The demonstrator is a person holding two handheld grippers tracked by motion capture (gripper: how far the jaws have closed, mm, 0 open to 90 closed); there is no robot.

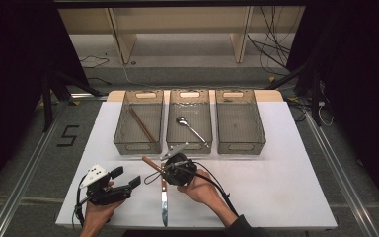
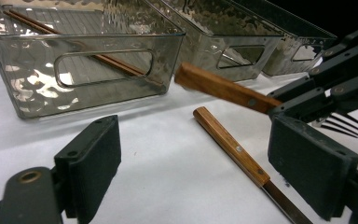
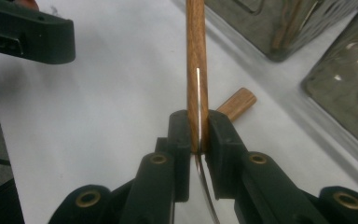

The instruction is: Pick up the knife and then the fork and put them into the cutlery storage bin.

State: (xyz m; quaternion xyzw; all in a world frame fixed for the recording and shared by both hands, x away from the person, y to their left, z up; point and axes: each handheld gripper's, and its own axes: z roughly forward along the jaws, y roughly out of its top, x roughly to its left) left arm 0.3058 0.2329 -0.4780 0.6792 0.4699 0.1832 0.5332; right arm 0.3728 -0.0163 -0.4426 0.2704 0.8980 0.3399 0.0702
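Where the floor meets the counter's (image 1: 286,163) left edge, a black figure "5" (image 1: 68,135) is marked on the grey surface; no other writing or brand can be read. Taking the middle bin (image 1: 189,121) as landmark: to its left stands the left bin (image 1: 139,122) with chopsticks (image 1: 141,123) lying inside; the middle bin itself holds a metal spoon (image 1: 191,127); to its right stands the right bin (image 1: 240,121). The three bins sit close side by side along the counter's far edge.

Well in front and to the left of the middle bin, the left tongs (image 1: 126,178) rest open with nothing between them, held low over the white top. Just in front of the middle bin, the right tongs (image 3: 198,151) are closed on a wooden-handled fork (image 2: 226,90), gripping it where handle meets metal, the handle clear of the surface. Below it, nearer the front edge, a wooden-handled knife (image 1: 164,202) lies flat on the counter, blade toward the person.

White surface lies free to the right of the right hand (image 1: 203,187) and in front of the right bin.
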